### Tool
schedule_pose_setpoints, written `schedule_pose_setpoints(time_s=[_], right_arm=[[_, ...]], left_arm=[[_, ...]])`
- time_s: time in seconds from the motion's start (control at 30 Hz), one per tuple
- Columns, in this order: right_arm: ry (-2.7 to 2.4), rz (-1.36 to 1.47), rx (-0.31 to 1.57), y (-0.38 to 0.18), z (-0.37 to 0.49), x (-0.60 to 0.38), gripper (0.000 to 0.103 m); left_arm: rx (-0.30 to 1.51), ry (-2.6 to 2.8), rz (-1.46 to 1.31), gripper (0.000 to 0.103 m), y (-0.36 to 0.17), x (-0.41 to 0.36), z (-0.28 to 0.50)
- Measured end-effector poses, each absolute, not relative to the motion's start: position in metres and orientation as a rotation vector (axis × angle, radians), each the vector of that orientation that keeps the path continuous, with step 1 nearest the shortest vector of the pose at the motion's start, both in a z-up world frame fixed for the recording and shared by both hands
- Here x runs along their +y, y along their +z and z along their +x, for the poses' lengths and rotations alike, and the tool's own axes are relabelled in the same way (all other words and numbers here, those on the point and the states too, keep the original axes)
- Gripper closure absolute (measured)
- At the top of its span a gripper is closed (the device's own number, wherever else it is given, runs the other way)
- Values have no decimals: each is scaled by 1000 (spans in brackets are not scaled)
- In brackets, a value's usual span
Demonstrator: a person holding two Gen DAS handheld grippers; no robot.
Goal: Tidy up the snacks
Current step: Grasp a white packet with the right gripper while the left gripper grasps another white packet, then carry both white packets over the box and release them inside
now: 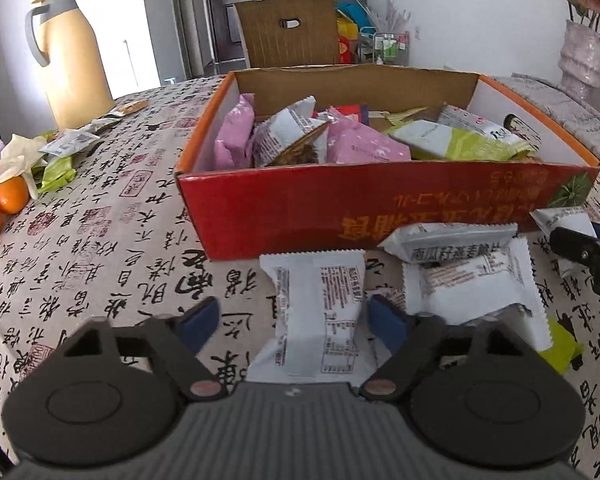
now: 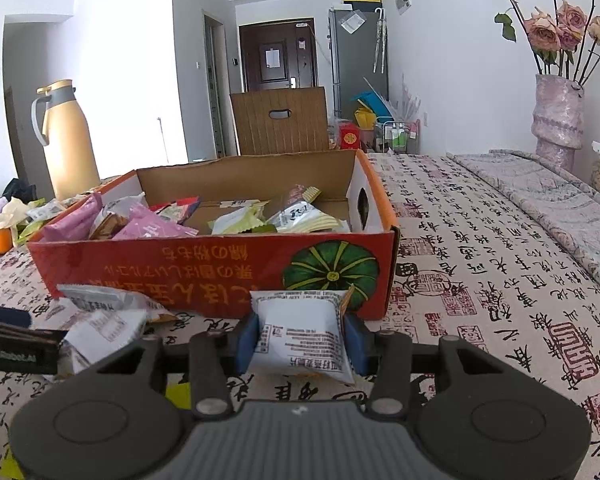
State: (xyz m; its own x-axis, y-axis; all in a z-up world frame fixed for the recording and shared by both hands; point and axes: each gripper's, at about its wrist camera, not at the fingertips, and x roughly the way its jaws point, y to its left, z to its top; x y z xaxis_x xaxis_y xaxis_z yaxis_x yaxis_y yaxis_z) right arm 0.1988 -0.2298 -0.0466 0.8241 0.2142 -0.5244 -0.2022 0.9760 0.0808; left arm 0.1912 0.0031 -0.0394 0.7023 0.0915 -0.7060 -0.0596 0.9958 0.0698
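Red box point(image 1: 380, 200): part-filled with snacks. My right gripper point(image 2: 300, 340) clamps one white packet point(image 2: 300, 336); left gripper point(image 1: 292, 316) straddles another packet point(image 1: 316, 312), unpinched. Several remain loose.

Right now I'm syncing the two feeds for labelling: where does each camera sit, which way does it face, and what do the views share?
Left wrist: on the left gripper, facing the red box across the table; its blue fingers flank a white packet, not pressing it; the right gripper's tip shows at the frame's right edge.
Right wrist: on the right gripper, facing the box's pumpkin end; its fingers clamp a white packet; the left gripper shows at the left edge.
Shared: box, flask, chair, door, vase.
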Motion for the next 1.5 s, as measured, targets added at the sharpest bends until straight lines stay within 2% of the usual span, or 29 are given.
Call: schedule_pose_setpoints(time_s=[0.07,0.13,0.23,0.97,1.5], right_arm=[[224,21,559,-46,198,-230,58],[225,21,559,-46,198,-230,58],[225,21,559,-46,198,-230,58],[231,-18,536,-42,188,-225,58],[245,-2,431,-3,170,-227,58]], left_arm=[[789,62,33,37,-39,3,190],[790,35,23,55,-38,2,190],[785,20,28,61,-37,-1,188],[690,46,-6,62,-8,12,167],[540,2,-12,62,41,-1,167]])
